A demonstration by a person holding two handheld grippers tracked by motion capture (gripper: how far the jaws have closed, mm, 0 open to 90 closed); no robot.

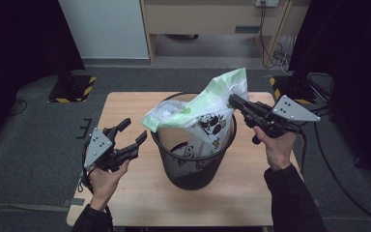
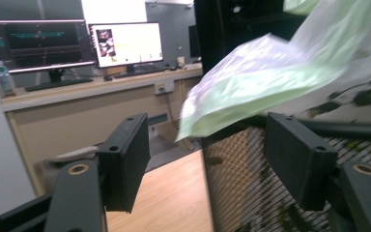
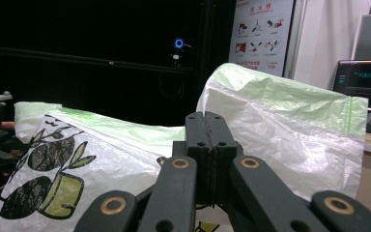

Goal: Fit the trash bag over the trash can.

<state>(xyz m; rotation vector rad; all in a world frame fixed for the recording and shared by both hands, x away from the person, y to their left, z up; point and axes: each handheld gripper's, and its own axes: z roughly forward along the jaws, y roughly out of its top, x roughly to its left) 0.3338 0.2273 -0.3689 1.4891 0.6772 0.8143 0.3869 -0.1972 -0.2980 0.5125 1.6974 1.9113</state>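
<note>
Looking down from the high view: a black mesh wastebasket [image 1: 195, 162] stands near the middle of a wooden table [image 1: 135, 203]. A white-and-green plastic bag [image 1: 198, 108] with a dark fruit print sits partly inside the basket, its upper part lifted above the rim toward the right. The right gripper [image 1: 234, 102] is at the bag's upper right edge, jaws pressed together on the plastic. The left gripper [image 1: 133, 133] is held to the left of the basket, apart from it, jaws spread with nothing between them.

Left gripper view: both black jaws stand wide apart, empty. Beyond them, the basket's mesh wall [image 2: 251, 179] fills the right side, and a blurred fold of the bag [image 2: 251, 87] overhangs the rim. Monitors [image 2: 125, 43] sit on a desk in the background.

Right gripper view: jaws closed flat against each other, pinching the bag [image 3: 280, 125] at its edge. Printed fruit [image 3: 48, 179] shows at lower left.
</note>
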